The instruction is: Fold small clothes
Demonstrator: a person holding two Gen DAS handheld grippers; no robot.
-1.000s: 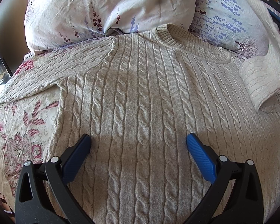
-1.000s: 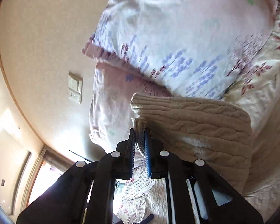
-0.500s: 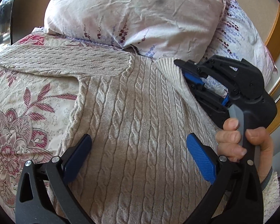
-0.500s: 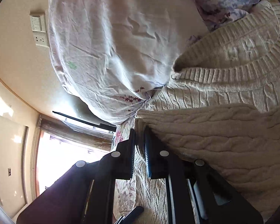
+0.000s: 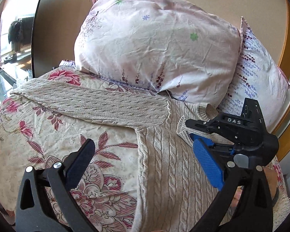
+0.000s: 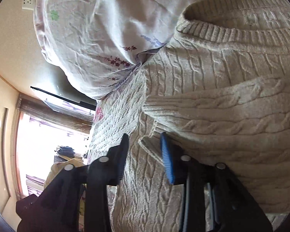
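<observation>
A beige cable-knit sweater (image 5: 170,174) lies flat on the floral bedspread, its left sleeve (image 5: 98,104) stretched out to the left. Its other sleeve (image 6: 232,112) is folded across the chest below the collar (image 6: 222,32). My left gripper (image 5: 143,164) is open and empty above the sweater's left side seam. My right gripper (image 6: 145,154) is open over the chest with the sleeve cuff (image 6: 150,147) lying loose between its jaws. It also shows in the left wrist view (image 5: 193,129) by the collar.
Two floral pillows (image 5: 160,52) lean against the wall at the head of the bed. The floral bedspread (image 5: 38,135) shows left of the sweater. A window (image 6: 44,135) and dark frame stand beyond the bed's left side.
My right gripper carried the sleeve across the chest, then opened and let the cuff go. My left gripper swung left, from over the sweater's body to its side seam.
</observation>
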